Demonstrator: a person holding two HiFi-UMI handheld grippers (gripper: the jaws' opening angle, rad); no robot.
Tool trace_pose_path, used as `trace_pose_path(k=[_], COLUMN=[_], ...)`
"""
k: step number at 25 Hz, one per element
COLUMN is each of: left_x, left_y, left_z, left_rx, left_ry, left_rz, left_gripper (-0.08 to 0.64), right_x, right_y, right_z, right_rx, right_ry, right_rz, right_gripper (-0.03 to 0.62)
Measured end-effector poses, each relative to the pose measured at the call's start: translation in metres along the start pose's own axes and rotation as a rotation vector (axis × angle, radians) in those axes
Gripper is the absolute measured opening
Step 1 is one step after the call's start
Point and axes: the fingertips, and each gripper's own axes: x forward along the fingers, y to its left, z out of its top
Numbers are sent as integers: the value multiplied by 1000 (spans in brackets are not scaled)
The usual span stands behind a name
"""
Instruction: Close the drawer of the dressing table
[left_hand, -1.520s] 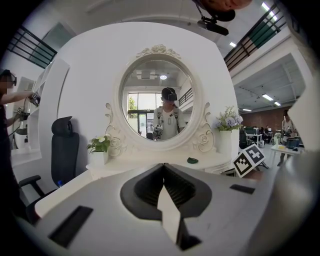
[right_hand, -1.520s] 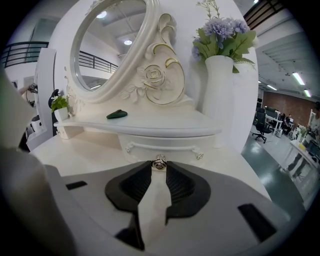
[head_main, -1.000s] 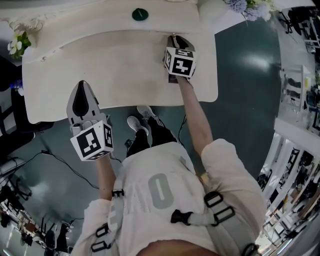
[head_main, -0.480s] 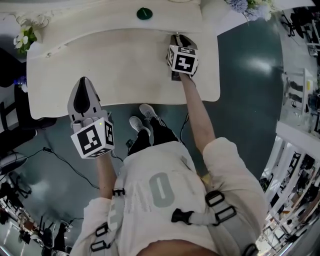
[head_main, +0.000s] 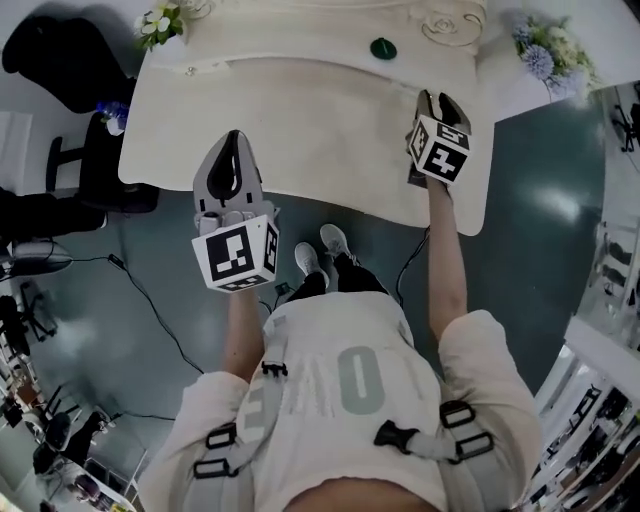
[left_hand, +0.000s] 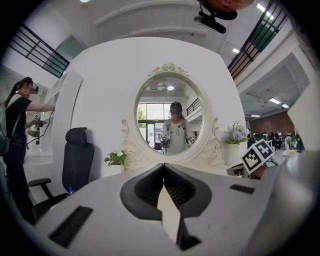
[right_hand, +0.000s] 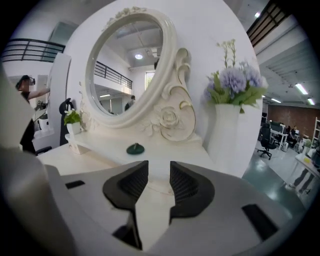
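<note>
The right claw, its jaws just opening and apart on nothing, hangs over the table. The left claw is pressed together, empty. The drawer shows nowhere, probably below both claws. A careless rightward swing could topple the vase ahead of the right claw.
</note>
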Motion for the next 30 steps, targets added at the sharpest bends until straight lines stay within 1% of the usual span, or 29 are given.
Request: trace_pose_path(k=[5,8,10,14,16,20,24,27,30], left_x=[-28,-41,-49,-66,-74,-89,-101,-107,-112], left_y=[15,17,16,15,12,7,8,14,21], left_z=[22,35,42,51,55,62,64,66,67], left_rx=[-12,-17,-19,-19,-17,-3,6,9,7], left_ry=[-51,-91,-113,-143,-153,-164,-176,-182,-188], left_rz=[38,49,53,55,47,38,40,54,71], left_gripper=[20,20,19,20,20,19,20,20,20], right_x=[-61,-103,-130,-181,-204,-234,-248,-253,-256], right_y=[47,80,103,147,169,203,222,228,230], right_z=[65,99,113,129,130,117,94,84,83], right_rx=[-77,-129,-144,-142,-155,-205,-184,-201,-207], right_ry=[-178,-289,-350,-448,-483,-514,-474,-461,-461], right_rz=[79,143,190,291,346,418,490,505,510], right_gripper=[132,102,91,60,19,8,8,8,8])
